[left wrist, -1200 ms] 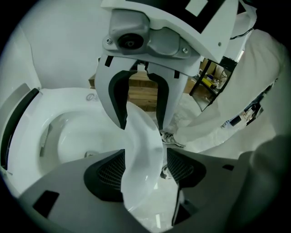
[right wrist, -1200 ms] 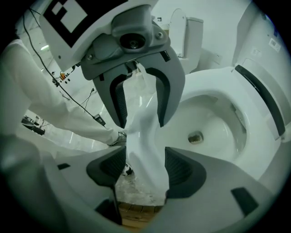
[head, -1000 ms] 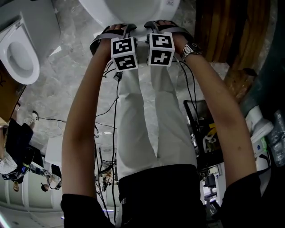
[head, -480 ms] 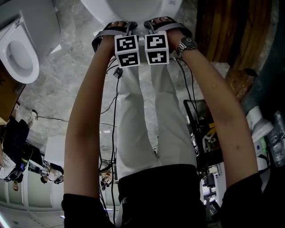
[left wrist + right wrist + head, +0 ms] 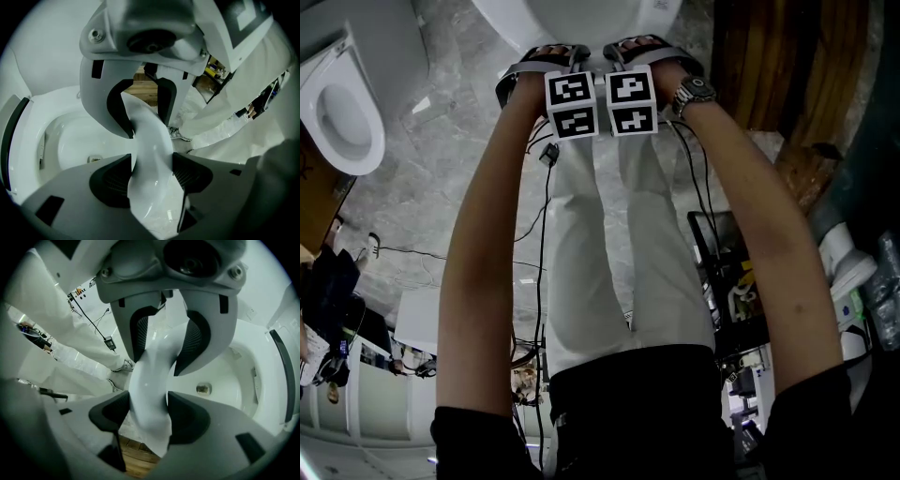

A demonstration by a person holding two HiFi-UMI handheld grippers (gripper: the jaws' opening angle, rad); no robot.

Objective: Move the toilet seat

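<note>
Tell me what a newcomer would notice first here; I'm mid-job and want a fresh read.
The white toilet seat is gripped twice over: the left gripper and the right gripper face each other, each shut on its rim, at the top of the head view. The open toilet bowl lies just beside the seat. A second toilet stands at the head view's far left.
</note>
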